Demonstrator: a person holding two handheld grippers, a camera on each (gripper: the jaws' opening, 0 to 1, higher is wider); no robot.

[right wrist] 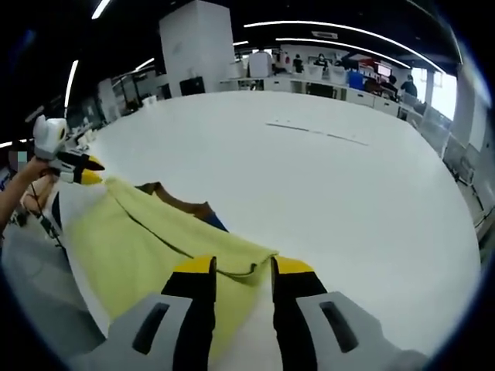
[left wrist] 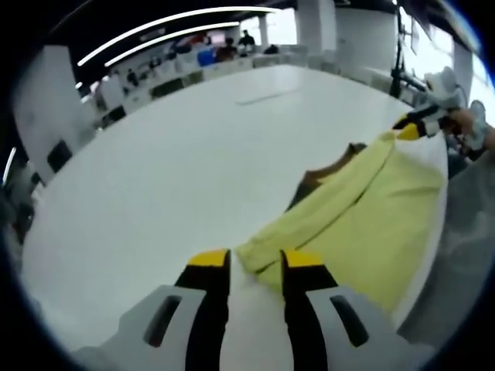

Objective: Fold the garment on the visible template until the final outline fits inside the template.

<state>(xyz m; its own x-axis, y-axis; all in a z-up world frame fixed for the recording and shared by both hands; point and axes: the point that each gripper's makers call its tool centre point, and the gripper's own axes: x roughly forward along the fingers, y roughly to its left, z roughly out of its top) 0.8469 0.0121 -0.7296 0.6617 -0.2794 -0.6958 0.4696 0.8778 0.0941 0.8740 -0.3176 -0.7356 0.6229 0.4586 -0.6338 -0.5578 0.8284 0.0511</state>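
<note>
I see my left gripper (left wrist: 256, 263) with its 2 jaws spread, a corner of the yellow garment (left wrist: 363, 224) between their tips on the white table (left wrist: 178, 178). My right gripper (right wrist: 243, 267) is likewise parted around the opposite folded corner. A brown item (right wrist: 182, 202) beyond the jaws is mostly hidden beneath the cloth.

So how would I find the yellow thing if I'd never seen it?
Start at the big white table and look along its near edge. There lies the yellow garment, soft and folded over, with the left gripper at one end and the right gripper at the other. It is the bright yellow cloth on the table, with a brown cloth peeking out beside it.
</note>
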